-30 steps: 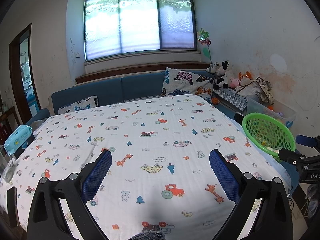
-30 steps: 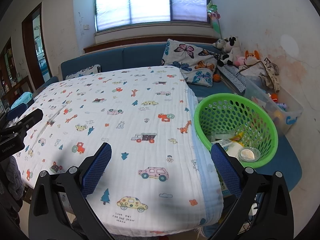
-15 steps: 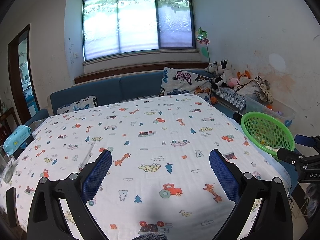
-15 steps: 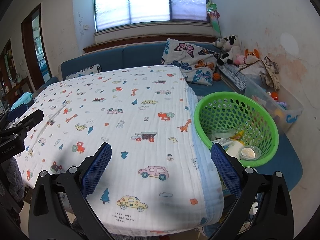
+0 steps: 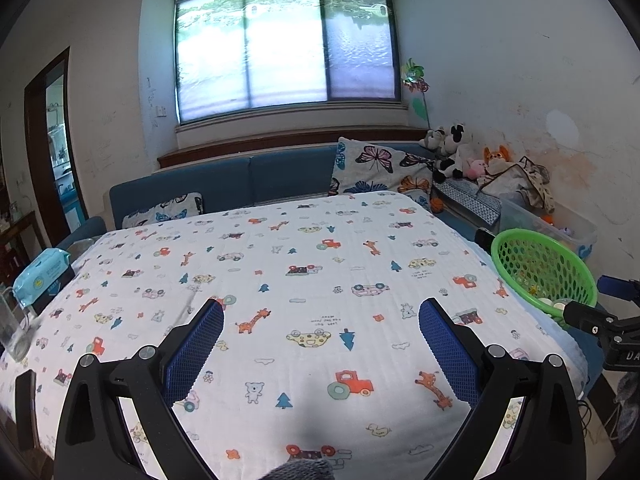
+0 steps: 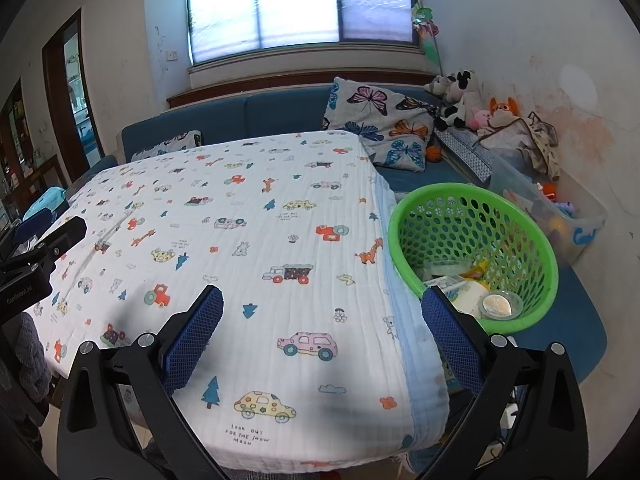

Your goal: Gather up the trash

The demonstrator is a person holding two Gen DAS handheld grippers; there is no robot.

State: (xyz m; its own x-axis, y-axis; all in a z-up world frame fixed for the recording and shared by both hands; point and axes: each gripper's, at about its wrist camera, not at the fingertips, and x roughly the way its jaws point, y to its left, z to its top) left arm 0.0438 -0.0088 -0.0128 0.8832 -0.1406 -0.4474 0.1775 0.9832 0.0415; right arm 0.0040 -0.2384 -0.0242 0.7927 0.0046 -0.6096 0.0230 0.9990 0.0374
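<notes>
The printed cloth (image 6: pixel 280 240) covering the worktop is carrying small hand-lettered lines; near its front edge in the right wrist view, under a yellow car, it is reading "LOOK OUT FOR THE SNOW MOON". The same lines are recurring further back but are staying too small to read. The black clamp (image 6: pixel 24 276) at the left edge is showing pale lettering, too blurred to make out. In the left wrist view another black clamp (image 5: pixel 624 356) is showing only the cut-off letters "DA".
</notes>
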